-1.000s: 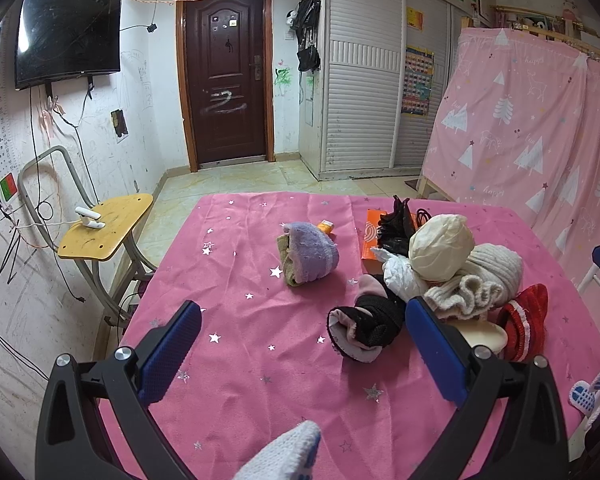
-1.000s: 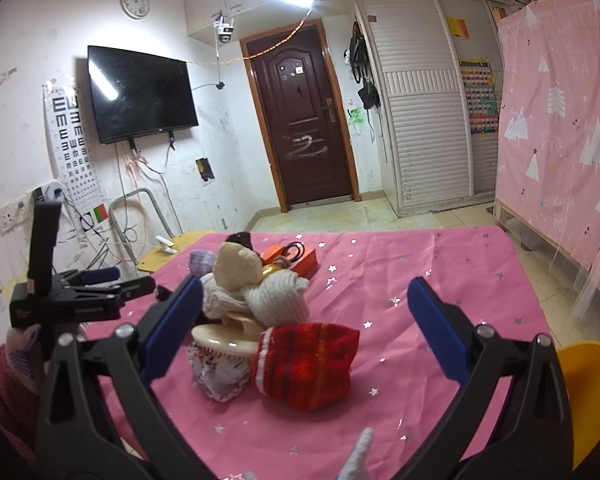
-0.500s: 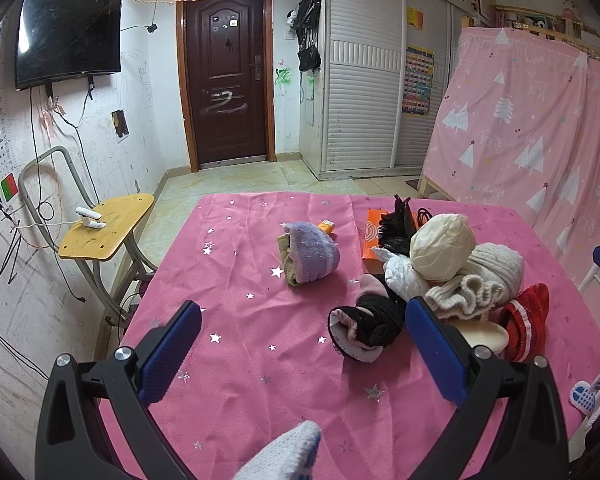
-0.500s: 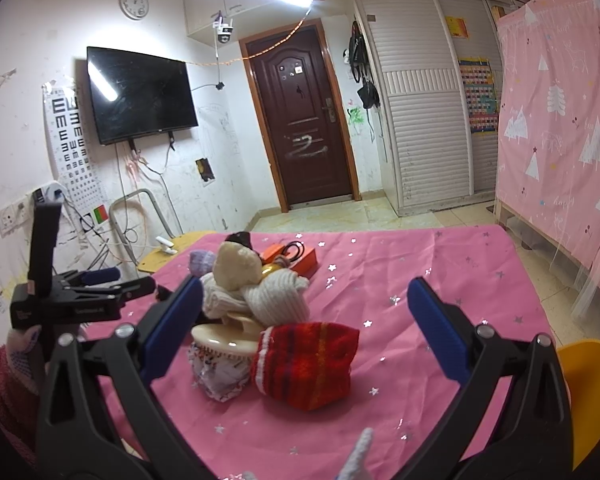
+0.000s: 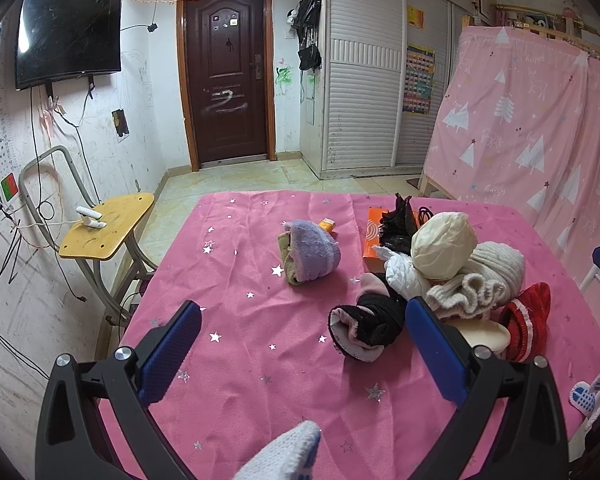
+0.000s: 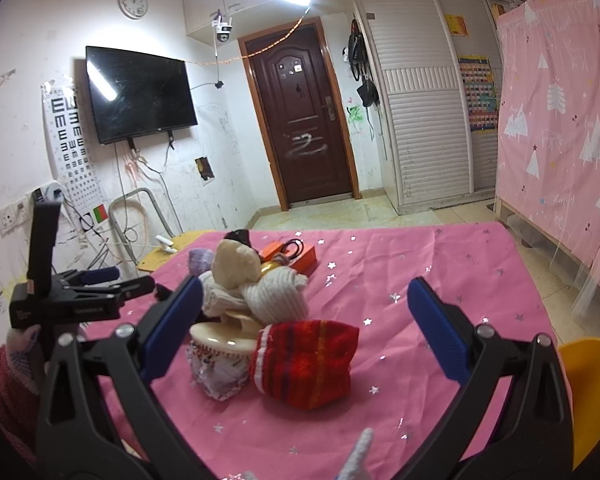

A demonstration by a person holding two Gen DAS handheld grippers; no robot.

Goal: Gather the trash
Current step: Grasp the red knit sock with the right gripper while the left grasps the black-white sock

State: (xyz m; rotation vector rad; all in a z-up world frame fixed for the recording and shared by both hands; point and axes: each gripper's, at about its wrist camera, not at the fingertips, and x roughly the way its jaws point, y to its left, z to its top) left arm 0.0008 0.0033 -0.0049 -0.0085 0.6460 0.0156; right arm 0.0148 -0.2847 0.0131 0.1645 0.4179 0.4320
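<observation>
A pile of items sits on the pink star-print tablecloth (image 5: 260, 360): a purple rolled sock (image 5: 310, 250), a black-and-pink sock (image 5: 366, 330), a cream ball (image 5: 444, 244), a white knit sock (image 5: 480, 280), a red striped sock (image 5: 526, 322) and an orange box (image 5: 374, 240). My left gripper (image 5: 302, 352) is open and empty over the near cloth, left of the pile. My right gripper (image 6: 304, 332) is open and empty, just in front of the red sock (image 6: 306, 364) and a crumpled wrapper (image 6: 220, 372). The left gripper shows in the right wrist view (image 6: 116, 280).
A yellow wooden chair (image 5: 108, 228) stands left of the table. A yellow seat (image 6: 590, 392) is at the right edge. A pink curtain (image 5: 532, 132) hangs on the right. A door and wardrobe are at the back.
</observation>
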